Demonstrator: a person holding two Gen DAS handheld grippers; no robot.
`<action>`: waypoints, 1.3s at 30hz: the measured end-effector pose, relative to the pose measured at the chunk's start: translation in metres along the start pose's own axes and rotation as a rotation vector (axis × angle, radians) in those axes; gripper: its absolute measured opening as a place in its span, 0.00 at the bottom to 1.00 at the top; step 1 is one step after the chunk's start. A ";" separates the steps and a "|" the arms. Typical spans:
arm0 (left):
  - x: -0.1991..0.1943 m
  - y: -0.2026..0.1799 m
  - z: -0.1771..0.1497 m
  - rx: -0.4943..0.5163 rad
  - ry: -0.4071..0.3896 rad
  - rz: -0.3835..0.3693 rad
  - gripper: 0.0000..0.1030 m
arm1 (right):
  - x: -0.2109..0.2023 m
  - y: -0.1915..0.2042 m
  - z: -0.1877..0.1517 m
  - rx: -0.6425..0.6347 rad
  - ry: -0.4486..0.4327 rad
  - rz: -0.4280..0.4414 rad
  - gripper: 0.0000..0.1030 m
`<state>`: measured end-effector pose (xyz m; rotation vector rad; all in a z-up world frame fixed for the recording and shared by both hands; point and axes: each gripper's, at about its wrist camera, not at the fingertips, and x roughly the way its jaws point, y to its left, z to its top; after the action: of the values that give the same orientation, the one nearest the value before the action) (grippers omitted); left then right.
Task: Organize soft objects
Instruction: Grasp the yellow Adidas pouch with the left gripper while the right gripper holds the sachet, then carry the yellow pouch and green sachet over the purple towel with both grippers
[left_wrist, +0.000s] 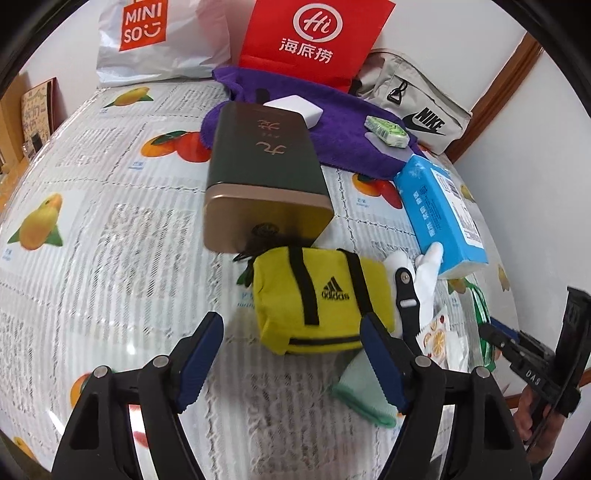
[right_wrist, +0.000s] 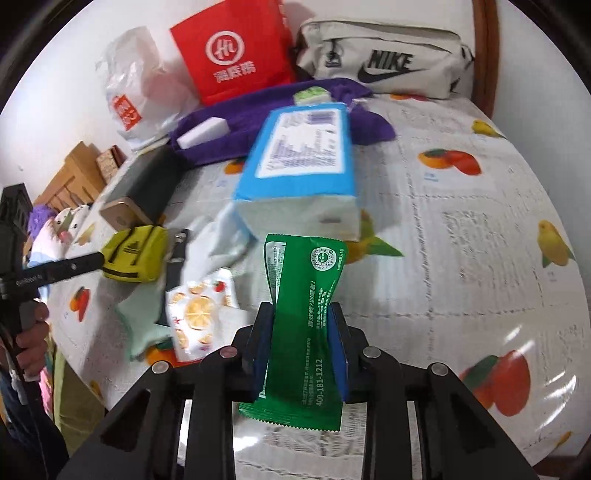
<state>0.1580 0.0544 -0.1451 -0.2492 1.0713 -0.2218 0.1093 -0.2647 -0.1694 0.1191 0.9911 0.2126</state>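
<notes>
My right gripper (right_wrist: 301, 343) is shut on a green foil packet (right_wrist: 304, 314) and holds it upright above the table, just before a blue tissue pack (right_wrist: 299, 162). My left gripper (left_wrist: 291, 354) is open and empty, its fingers just short of a yellow Adidas pouch (left_wrist: 321, 299), which also shows in the right wrist view (right_wrist: 133, 254). A mint green cloth (left_wrist: 364, 391) lies under the left gripper's right finger. A purple towel (left_wrist: 332, 122) lies at the back with a white block (left_wrist: 299, 109) and a small green pack (left_wrist: 388, 131) on it.
A dark green tin with a gold end (left_wrist: 264, 177) lies behind the pouch. A lemon-print sachet (right_wrist: 201, 317), a white glove (left_wrist: 424, 273) and a black strap (left_wrist: 406, 295) lie nearby. A red bag (left_wrist: 314, 33), a Miniso bag (left_wrist: 155, 37) and a Nike bag (left_wrist: 417, 107) line the wall.
</notes>
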 end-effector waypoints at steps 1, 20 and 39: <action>0.004 0.000 0.002 -0.005 0.004 0.001 0.73 | 0.002 -0.003 -0.001 0.003 0.002 -0.003 0.29; 0.020 -0.003 -0.001 0.016 -0.049 -0.027 0.16 | 0.022 0.002 -0.016 -0.088 -0.014 -0.096 0.30; -0.047 -0.011 -0.002 0.032 -0.172 -0.056 0.12 | -0.030 0.014 0.000 -0.079 -0.105 -0.041 0.23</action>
<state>0.1336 0.0582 -0.1032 -0.2649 0.8907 -0.2626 0.0920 -0.2579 -0.1419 0.0375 0.8789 0.2058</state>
